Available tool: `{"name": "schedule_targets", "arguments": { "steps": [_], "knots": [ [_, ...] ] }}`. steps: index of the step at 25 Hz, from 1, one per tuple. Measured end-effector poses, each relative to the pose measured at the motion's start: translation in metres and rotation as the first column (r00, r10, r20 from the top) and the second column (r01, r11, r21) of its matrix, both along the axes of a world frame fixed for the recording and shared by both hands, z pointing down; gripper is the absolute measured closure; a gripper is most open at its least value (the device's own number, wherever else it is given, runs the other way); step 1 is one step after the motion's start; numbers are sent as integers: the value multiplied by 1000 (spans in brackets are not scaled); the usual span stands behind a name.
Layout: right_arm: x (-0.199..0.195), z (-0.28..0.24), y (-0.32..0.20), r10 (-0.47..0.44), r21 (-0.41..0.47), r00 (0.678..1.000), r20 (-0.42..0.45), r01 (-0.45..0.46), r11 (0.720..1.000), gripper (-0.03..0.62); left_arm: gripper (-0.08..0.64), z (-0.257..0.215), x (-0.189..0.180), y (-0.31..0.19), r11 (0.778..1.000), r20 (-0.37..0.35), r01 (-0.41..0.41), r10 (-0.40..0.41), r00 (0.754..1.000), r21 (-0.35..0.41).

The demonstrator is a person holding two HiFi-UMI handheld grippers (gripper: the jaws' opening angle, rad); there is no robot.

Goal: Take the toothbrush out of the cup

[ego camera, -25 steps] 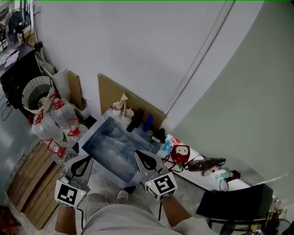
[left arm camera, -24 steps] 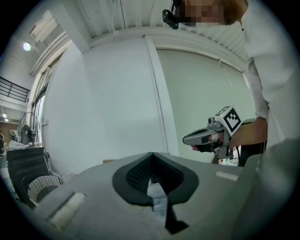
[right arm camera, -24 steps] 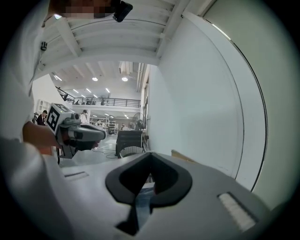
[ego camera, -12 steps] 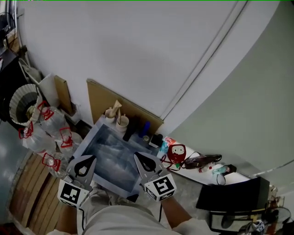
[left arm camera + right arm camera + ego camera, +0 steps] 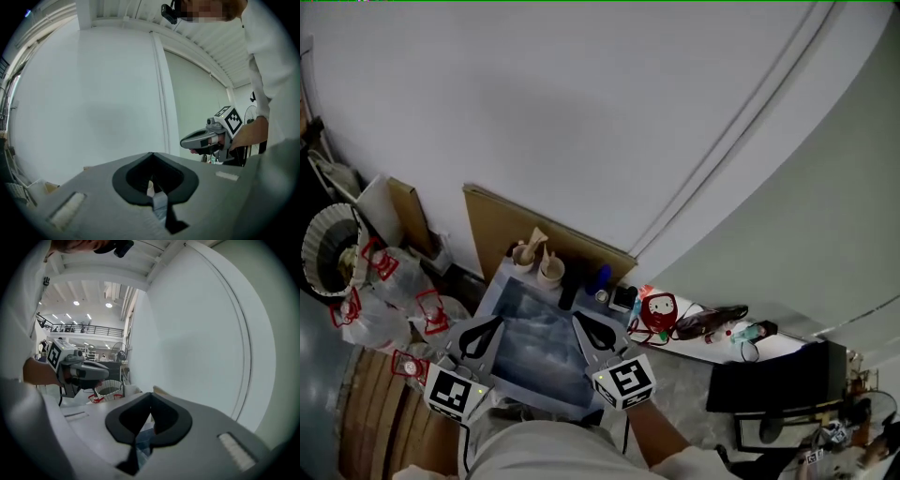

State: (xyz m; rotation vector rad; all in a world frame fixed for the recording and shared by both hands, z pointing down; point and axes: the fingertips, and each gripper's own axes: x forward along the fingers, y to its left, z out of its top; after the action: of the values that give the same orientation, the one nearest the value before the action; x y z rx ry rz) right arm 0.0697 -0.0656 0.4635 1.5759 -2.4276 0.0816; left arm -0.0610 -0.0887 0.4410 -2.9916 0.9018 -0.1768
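Observation:
Two beige cups (image 5: 550, 273) stand at the back left corner of a small blue-grey table (image 5: 534, 361). Pale stick-like pieces, among them what looks like the toothbrush (image 5: 535, 240), rise from them. In the head view my left gripper (image 5: 493, 322) hovers over the table's left side and my right gripper (image 5: 578, 318) over its right, both short of the cups. Each is shut and holds nothing. In the left gripper view the shut left gripper (image 5: 151, 154) points at the wall, and a bit of pale cup (image 5: 150, 188) shows through its gap. The right gripper (image 5: 151, 393) looks just as shut.
Dark bottles (image 5: 568, 296) and a blue one (image 5: 602, 275) stand at the table's back right. A cardboard sheet (image 5: 502, 225) leans on the wall behind. Water jugs (image 5: 380, 281) and a white basket (image 5: 326, 248) sit left. A red round object (image 5: 659, 313) and a black box (image 5: 773, 384) lie right.
The view has swung up and left, so more wall shows. The table and cups have slid down toward both grippers, which now overlap the tabletop. Both stay shut.

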Motion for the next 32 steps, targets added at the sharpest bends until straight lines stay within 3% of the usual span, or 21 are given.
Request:
{"name": "schedule_targets", "arguments": {
  "steps": [6,20,28,32],
  "knots": [
    [-13,4,-29,24,8,1000,-8,-24,1000,591,555,9,-3,-30,999,15,-45,45,999,8],
    [-1,13,-36,-35,2,999,-18,35,999,591,554,7,22,-33,1000,11,-7,7,1000,7],
    [5,6,-25,-30,16,999,-17,30,999,591,358,21,31,-34,1000,53,-19,19,998,-5],
    [8,2,-22,-29,24,999,-20,29,999,591,353,22,31,-38,1000,57,-3,4,998,-11]
  ]
}}
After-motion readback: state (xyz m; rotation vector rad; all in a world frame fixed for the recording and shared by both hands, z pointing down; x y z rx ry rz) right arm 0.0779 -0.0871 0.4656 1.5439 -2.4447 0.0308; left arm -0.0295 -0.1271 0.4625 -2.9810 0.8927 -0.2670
